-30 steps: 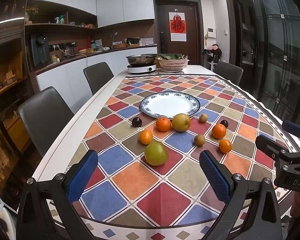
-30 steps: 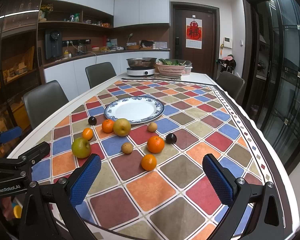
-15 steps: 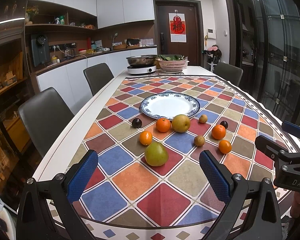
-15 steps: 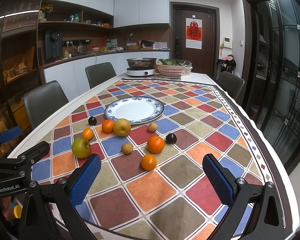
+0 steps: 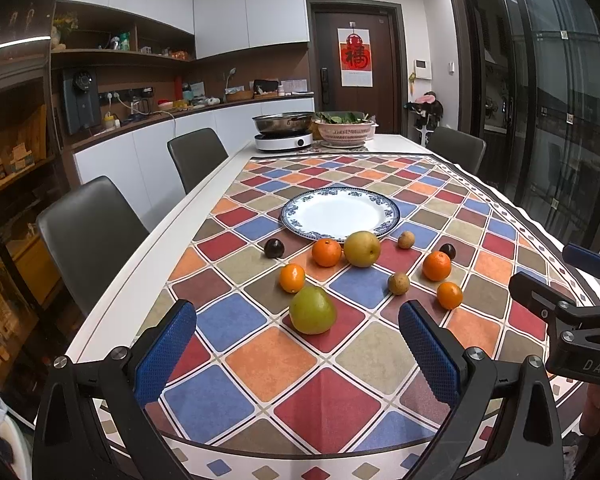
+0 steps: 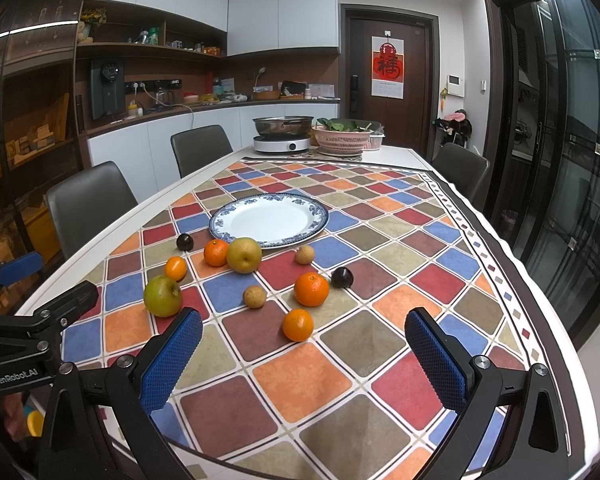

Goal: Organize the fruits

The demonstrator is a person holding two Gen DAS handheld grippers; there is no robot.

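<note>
Several fruits lie loose on the checked tablecloth in front of an empty blue-rimmed plate (image 5: 376,199) (image 6: 320,216). A green apple (image 5: 312,310) (image 6: 162,296) is nearest my left gripper (image 5: 298,354), which is open and empty above the table's near edge. A yellow pear (image 5: 362,249) (image 6: 243,255), several oranges such as the nearest one (image 6: 297,324) (image 5: 449,295), two dark plums (image 5: 274,248) (image 6: 342,277) and two small brown fruits (image 5: 398,283) (image 6: 254,296) lie around. My right gripper (image 6: 302,354) is open and empty, just short of the nearest orange.
A pot on a white cooker (image 5: 284,136) and a pink basket of greens (image 5: 345,130) stand at the table's far end. Grey chairs (image 5: 92,236) line the left side, and one (image 5: 456,152) stands at the far right. Glass doors are on the right.
</note>
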